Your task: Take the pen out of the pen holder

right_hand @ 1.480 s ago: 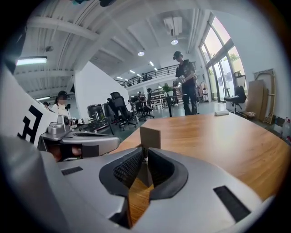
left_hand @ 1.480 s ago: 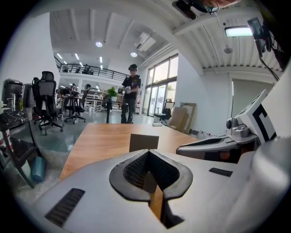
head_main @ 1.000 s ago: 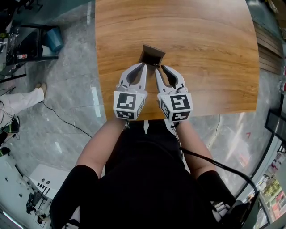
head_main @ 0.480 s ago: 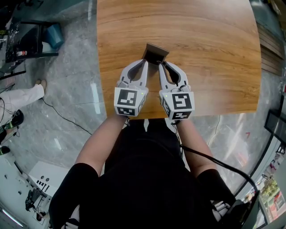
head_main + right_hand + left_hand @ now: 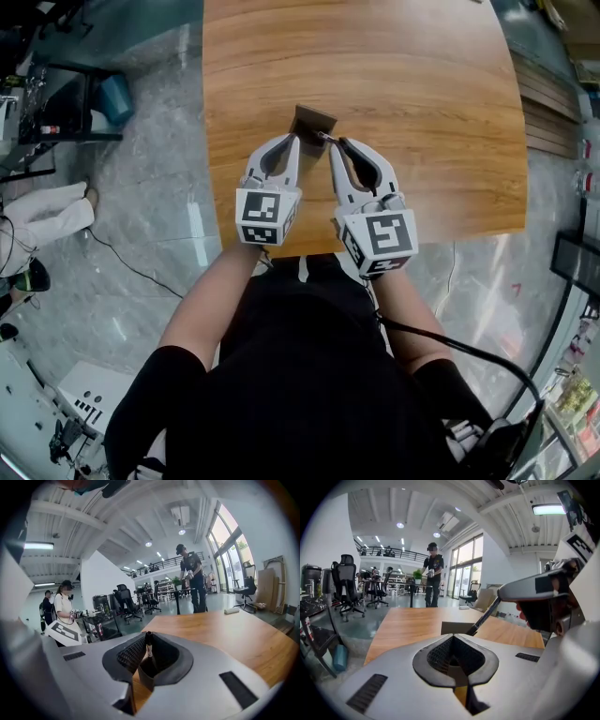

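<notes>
L gripper (image 5: 290, 140): jaws pressed together, nothing between, tips at near edge of pen holder (image 5: 315, 120). R gripper (image 5: 334, 143): pinching pen (image 5: 483, 617) near its upper end. Pen tilted, lower end at pen holder mouth; in or clear, can't tell. Pen holder upright on wood table (image 5: 422, 84). Beyond: office chairs (image 5: 344, 581), standing person (image 5: 432, 573).

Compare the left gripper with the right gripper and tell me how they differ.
The right gripper is shut on the pen, which leans out of the pen holder; the left gripper is shut with nothing seen between its jaws. The left gripper's tips sit at the holder's near left corner, the right gripper's just off its near right corner. Both point at the holder over the table's near edge.
</notes>
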`<move>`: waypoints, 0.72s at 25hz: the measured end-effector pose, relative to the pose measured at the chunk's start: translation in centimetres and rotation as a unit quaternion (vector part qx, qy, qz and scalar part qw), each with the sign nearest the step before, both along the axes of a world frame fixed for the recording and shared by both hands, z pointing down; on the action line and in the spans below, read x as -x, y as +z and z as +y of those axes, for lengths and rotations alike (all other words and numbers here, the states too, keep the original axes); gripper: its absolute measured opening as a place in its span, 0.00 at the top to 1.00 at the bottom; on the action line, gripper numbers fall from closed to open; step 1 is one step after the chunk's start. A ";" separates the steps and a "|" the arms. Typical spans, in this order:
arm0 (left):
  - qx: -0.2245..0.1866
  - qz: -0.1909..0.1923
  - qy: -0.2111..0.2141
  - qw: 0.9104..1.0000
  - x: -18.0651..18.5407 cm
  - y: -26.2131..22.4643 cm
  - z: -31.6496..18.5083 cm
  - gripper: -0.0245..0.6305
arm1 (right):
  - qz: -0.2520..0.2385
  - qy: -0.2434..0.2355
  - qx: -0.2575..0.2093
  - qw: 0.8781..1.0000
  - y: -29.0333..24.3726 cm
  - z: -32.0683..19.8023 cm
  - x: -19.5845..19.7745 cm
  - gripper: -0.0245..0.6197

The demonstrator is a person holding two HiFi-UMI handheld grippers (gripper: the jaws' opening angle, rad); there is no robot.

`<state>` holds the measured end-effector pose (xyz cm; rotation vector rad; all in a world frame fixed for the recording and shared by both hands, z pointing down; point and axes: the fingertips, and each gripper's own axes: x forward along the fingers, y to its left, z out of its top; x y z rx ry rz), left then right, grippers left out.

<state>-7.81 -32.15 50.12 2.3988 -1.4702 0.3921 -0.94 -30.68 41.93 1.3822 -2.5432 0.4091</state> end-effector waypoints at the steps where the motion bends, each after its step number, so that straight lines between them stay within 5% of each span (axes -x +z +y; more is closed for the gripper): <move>1: -0.001 0.001 -0.002 1.000 0.0 -0.2 0.1 0.96 | -0.005 0.002 -0.006 1.000 -1.1 0.1 -0.2 0.91; 8: -0.005 0.002 -0.007 1.000 0.3 -1.0 0.5 0.96 | -0.018 0.003 -0.044 0.999 -6.0 0.8 -0.8 0.91; 18: -0.006 0.001 -0.008 1.000 0.6 -0.9 0.6 0.96 | 0.003 0.003 -0.028 1.000 -3.2 0.5 -0.4 0.91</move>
